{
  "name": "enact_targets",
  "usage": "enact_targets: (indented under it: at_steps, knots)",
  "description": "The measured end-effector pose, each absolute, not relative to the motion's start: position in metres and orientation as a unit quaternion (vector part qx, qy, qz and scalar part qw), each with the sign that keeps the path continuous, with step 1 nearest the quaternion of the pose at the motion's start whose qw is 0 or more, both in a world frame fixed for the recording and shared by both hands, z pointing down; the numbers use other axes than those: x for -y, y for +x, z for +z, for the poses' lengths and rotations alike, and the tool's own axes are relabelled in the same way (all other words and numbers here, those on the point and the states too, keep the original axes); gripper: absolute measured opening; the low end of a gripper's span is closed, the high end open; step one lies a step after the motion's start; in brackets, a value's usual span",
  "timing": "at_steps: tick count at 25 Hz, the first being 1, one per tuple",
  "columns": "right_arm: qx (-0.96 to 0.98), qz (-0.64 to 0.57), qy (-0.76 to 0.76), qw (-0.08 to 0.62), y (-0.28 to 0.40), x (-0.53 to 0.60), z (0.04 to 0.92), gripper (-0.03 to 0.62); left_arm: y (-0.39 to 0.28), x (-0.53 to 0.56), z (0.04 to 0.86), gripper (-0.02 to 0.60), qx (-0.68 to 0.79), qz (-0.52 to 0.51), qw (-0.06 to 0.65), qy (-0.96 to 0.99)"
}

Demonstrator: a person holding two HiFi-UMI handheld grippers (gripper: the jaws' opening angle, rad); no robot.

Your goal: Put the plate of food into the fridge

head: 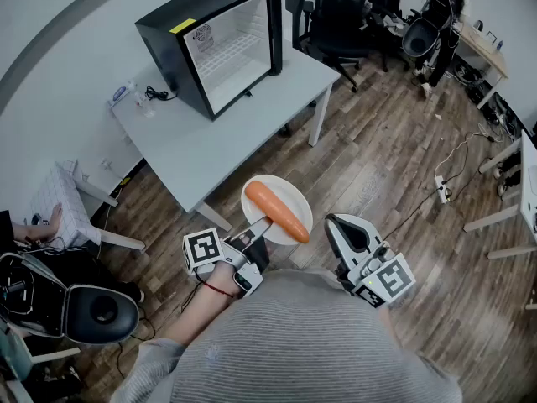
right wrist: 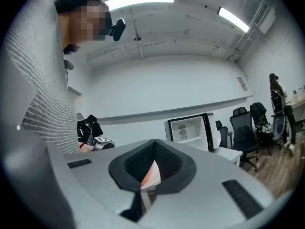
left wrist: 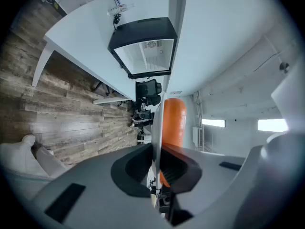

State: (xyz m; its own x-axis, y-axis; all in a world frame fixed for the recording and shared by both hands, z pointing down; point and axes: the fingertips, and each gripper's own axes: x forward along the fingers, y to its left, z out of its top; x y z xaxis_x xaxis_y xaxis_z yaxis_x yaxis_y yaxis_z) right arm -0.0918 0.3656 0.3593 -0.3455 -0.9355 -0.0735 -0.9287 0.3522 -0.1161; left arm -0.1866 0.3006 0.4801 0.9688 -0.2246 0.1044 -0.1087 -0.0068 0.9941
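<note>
A white plate (head: 289,193) carrying an orange carrot (head: 277,211) hangs in the air over the wooden floor, near the front corner of the white table (head: 210,141). My left gripper (head: 258,229) is shut on the plate's near rim. In the left gripper view the plate's edge (left wrist: 156,128) runs between the pads, with the carrot (left wrist: 173,123) on its right. The small black fridge (head: 220,44) stands on the table with its door (head: 275,23) swung open. My right gripper (head: 336,225) is to the plate's right, shut and holding nothing.
Black office chairs (head: 340,15) stand behind the table. A power strip (head: 441,189) and cables lie on the floor at right, near desk legs. A white chair (head: 71,212) and a black bag (head: 92,313) are at left. A plug and cable (head: 155,93) lie beside the fridge.
</note>
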Motion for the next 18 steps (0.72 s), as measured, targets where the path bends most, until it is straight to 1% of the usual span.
enact_targets:
  at_steps: [6, 18]
  knots:
    - [-0.821, -0.027, -0.566, 0.063, -0.096, -0.368, 0.361, 0.012, -0.181, -0.306, 0.470, 0.035, 0.101, -0.053, 0.705, 0.700]
    - [-0.824, -0.033, -0.562, 0.071, -0.097, -0.371, 0.362, 0.012, -0.182, -0.310, 0.467, 0.035, 0.095, -0.051, 0.700, 0.706]
